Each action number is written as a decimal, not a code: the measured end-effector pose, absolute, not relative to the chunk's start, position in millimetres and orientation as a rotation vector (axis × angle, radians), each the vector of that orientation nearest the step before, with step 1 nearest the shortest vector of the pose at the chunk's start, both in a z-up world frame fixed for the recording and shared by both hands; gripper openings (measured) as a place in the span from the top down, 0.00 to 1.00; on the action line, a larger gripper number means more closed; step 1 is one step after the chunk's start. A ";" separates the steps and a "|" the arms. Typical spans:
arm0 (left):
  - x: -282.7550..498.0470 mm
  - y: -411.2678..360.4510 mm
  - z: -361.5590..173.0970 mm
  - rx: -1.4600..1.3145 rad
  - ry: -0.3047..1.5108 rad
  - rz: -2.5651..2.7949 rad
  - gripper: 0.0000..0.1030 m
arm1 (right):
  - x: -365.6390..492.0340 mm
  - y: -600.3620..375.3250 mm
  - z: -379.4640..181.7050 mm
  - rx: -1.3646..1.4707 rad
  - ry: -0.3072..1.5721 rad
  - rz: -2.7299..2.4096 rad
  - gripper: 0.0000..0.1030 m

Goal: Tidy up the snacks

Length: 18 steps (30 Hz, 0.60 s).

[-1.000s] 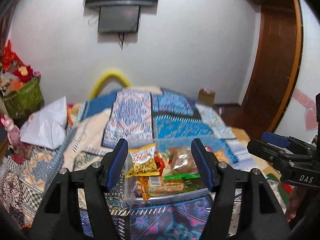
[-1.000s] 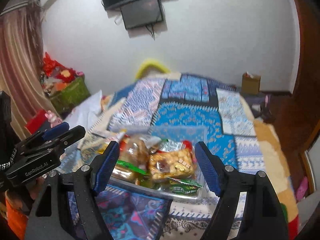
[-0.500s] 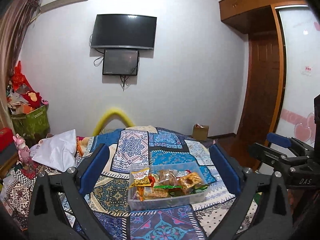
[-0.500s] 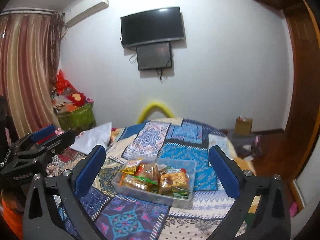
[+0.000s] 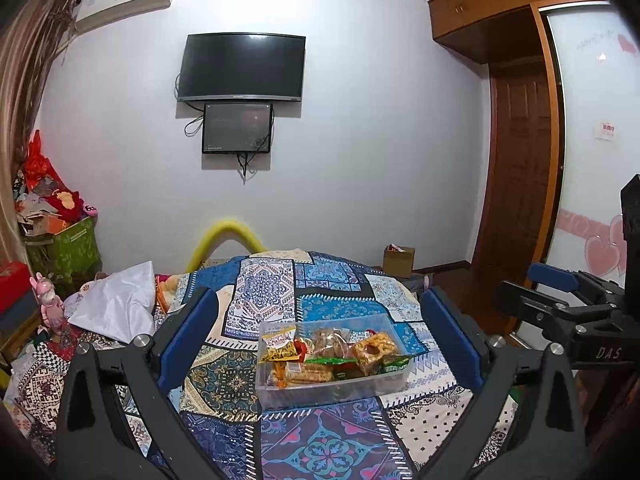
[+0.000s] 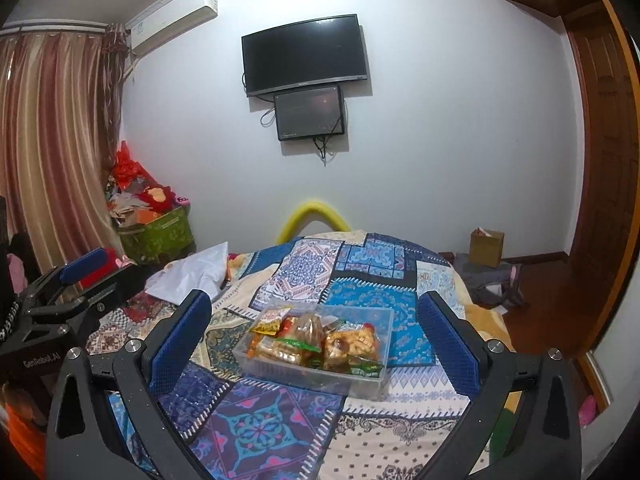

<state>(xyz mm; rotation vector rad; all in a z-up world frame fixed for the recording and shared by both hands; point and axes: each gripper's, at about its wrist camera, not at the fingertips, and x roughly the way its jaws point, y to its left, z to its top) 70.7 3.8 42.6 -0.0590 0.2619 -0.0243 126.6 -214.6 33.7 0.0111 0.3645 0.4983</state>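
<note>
Several snack packets (image 5: 320, 354) lie heaped in a clear plastic bin (image 5: 394, 378) on the patchwork bedspread (image 5: 320, 440), overlapping so that the lower ones are half hidden and their printing is too small to read, though a yellow-and-red bag (image 6: 269, 319) pokes up at the bin's left end. Both grippers are held level and well back from the bin, looking across it toward the wall-mounted TV (image 5: 241, 67). The left gripper (image 5: 320, 344) and right gripper (image 6: 316, 340) each have their blue-padded jaws spread wide with nothing between them.
</note>
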 end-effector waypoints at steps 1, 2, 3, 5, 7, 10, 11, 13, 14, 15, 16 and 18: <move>69.9 3.9 42.2 -0.061 0.264 -0.025 0.01 | 126.1 -214.2 33.3 0.010 0.365 0.497 0.00; 70.2 4.0 41.0 -0.062 0.266 -0.026 0.01 | 125.3 -213.9 33.0 0.008 0.365 0.496 0.00; 70.7 5.5 40.8 -0.064 0.269 -0.026 0.01 | 124.5 -213.6 32.6 0.006 0.366 0.496 0.00; 70.6 5.8 39.5 -0.067 0.274 -0.026 0.01 | 121.3 -214.9 31.1 0.004 0.366 0.497 0.00; 71.0 5.7 38.4 -0.070 0.279 -0.028 0.01 | 119.8 -215.0 30.3 0.002 0.366 0.497 0.00; 71.8 5.2 37.3 -0.069 0.281 -0.029 0.01 | 118.7 -215.7 29.7 0.002 0.367 0.497 0.00; 71.6 4.9 37.5 -0.070 0.282 -0.030 0.01 | 118.6 -215.7 29.8 0.001 0.368 0.496 0.00; 71.8 4.0 36.8 -0.070 0.283 -0.033 0.01 | 118.4 -216.6 29.9 0.001 0.368 0.494 0.00; 72.1 3.7 36.6 -0.069 0.283 -0.033 0.01 | 118.2 -217.0 30.3 0.001 0.368 0.494 0.00; 72.3 3.6 36.6 -0.070 0.283 -0.032 0.01 | 118.0 -217.5 30.7 0.003 0.368 0.493 0.00; 72.3 3.6 36.6 -0.070 0.283 -0.032 0.01 | 118.4 -217.0 30.2 0.002 0.368 0.493 0.00; 72.7 3.4 36.3 -0.073 0.284 -0.033 0.01 | 117.7 -217.4 30.7 0.004 0.369 0.493 0.00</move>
